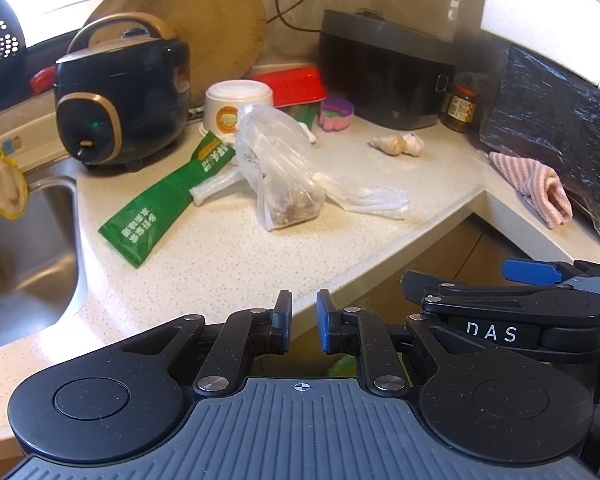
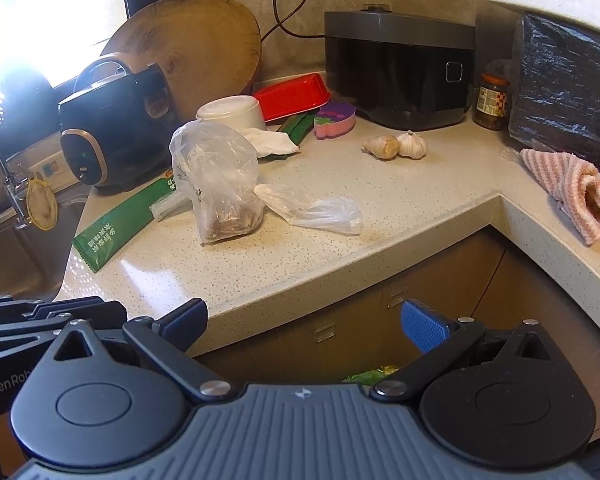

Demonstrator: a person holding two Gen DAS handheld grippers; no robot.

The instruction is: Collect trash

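A clear plastic bag with brown scraps [image 1: 280,176] [image 2: 220,188] stands mid-counter. A flat empty clear bag [image 1: 364,196] [image 2: 316,210] lies to its right. A long green wrapper [image 1: 160,204] [image 2: 120,224] lies to its left, over a small rolled plastic piece [image 1: 214,186]. A crumpled white tissue [image 2: 270,142] lies behind the bags. My left gripper [image 1: 304,326] is nearly closed with a narrow gap, empty, at the counter's front edge. My right gripper [image 2: 304,322] is wide open, empty, in front of the counter edge; it also shows in the left wrist view [image 1: 532,300].
Black rice cooker [image 1: 120,108], upturned white bowl [image 1: 238,108], red tray [image 1: 296,86], dark cooker [image 1: 388,72], ginger and garlic [image 1: 400,144], jar [image 1: 462,106], pink towel [image 1: 536,184], black foil bag [image 1: 560,120]. Sink [image 1: 16,248] at left. Green trash shows below the grippers [image 2: 374,376].
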